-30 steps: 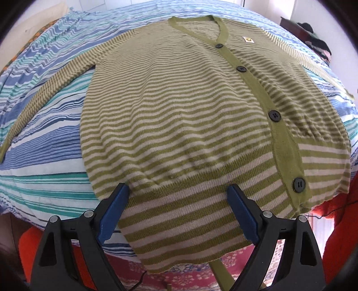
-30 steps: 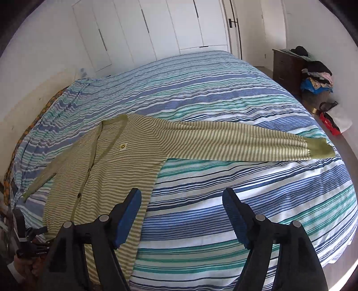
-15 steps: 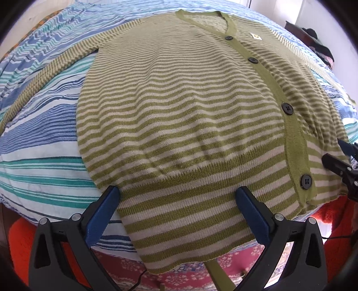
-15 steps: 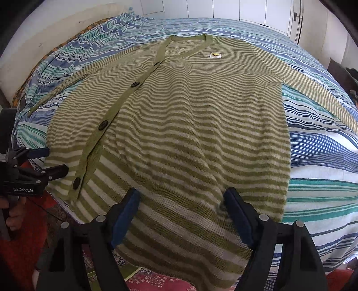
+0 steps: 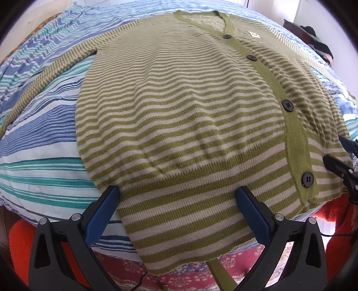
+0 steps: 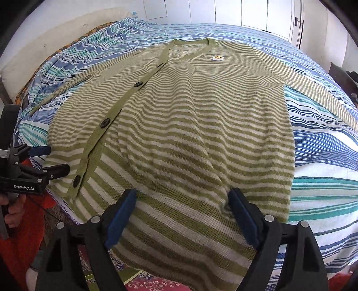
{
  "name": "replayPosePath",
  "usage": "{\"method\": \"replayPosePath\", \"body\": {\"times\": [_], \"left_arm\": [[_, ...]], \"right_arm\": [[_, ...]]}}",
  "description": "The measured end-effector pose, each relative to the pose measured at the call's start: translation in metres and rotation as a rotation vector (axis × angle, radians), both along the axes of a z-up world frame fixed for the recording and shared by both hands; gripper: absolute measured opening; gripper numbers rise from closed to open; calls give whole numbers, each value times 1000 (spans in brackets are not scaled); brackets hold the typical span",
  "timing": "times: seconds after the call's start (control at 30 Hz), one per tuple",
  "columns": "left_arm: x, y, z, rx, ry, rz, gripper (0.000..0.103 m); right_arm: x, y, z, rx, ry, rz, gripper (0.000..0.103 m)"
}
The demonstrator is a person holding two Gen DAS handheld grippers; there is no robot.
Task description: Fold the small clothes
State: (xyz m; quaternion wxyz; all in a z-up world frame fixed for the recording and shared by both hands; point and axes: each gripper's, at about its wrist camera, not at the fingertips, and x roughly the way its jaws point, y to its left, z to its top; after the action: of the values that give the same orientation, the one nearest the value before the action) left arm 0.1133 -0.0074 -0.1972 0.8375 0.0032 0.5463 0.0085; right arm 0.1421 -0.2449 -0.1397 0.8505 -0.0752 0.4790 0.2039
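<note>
A green-and-cream striped cardigan (image 5: 179, 116) with black buttons lies front up on the bed, sleeves spread to both sides. Its hem hangs over the near edge. My left gripper (image 5: 176, 194) stands wide open just above the hem's left part, and the fabric lies under the gap, not pinched. My right gripper (image 6: 182, 195) hovers over the hem's right part (image 6: 183, 223); its jaws are opening and hold nothing. Each gripper shows in the other's view: the left gripper (image 6: 42, 160) by the bottom button, the right gripper (image 5: 342, 156) at the hem's right corner.
The striped blue, teal and white bedspread (image 6: 324, 156) covers the bed. White wardrobe doors (image 6: 246, 13) stand behind it, and a dark dresser (image 5: 306, 31) with clothes is at the far right. A red floral rug (image 5: 183, 277) lies below the bed's edge. A hand (image 6: 11, 212) holds the left gripper.
The right gripper swung down from looking across the bed to the cardigan's hem, and its jaws widened. The left gripper's jaws spread a little wider; it stayed over the hem.
</note>
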Motion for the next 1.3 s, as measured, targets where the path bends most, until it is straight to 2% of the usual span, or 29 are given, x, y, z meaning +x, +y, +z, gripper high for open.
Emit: {"method": "replayPosePath", "body": {"times": [0.07, 0.2, 0.33, 0.4, 0.47, 0.57, 0.63, 0.77, 0.83, 0.9, 0.97, 1.07, 1.17, 1.3], "left_arm": [[-1, 0, -1, 1, -3, -4, 103], [-2, -1, -3, 3, -7, -9, 103], [-6, 3, 1, -23, -26, -5, 103], [-11, 9, 11, -65, -42, 3, 102], [-17, 17, 24, -108, -73, 19, 102], [-24, 31, 42, -115, -113, 81, 102], [-25, 43, 48, -112, -120, 136, 102], [-27, 68, 52, -132, -113, 258, 102], [-28, 78, 52, -140, -105, 310, 102], [-30, 85, 50, -132, -92, 350, 102], [-29, 88, 46, -113, -72, 373, 102], [-24, 87, 42, -74, -38, 389, 102], [-18, 83, 37, -51, -8, 395, 102], [-10, 74, 34, -4, 15, 382, 102]], "right_arm": [[0, 0, 0, 8, 1, 5, 88], [-3, 7, -2, 1, 3, 30, 101], [-4, 12, 4, -36, 5, 43, 102], [-3, 4, 20, 6, -11, 20, 101], [-2, -17, 47, 94, -80, -43, 101], [16, -75, 90, 240, -173, -156, 101], [40, -130, 113, 299, -204, -251, 101], [89, -281, 141, 407, -226, -544, 101], [107, -360, 137, 466, -206, -708, 101], [119, -431, 117, 567, -141, -879, 100], [122, -481, 94, 662, -105, -1014, 94], [129, -516, 66, 789, -89, -1079, 83], [145, -525, 50, 792, -64, -1098, 78], [164, -532, 35, 820, -63, -1108, 60]]}}
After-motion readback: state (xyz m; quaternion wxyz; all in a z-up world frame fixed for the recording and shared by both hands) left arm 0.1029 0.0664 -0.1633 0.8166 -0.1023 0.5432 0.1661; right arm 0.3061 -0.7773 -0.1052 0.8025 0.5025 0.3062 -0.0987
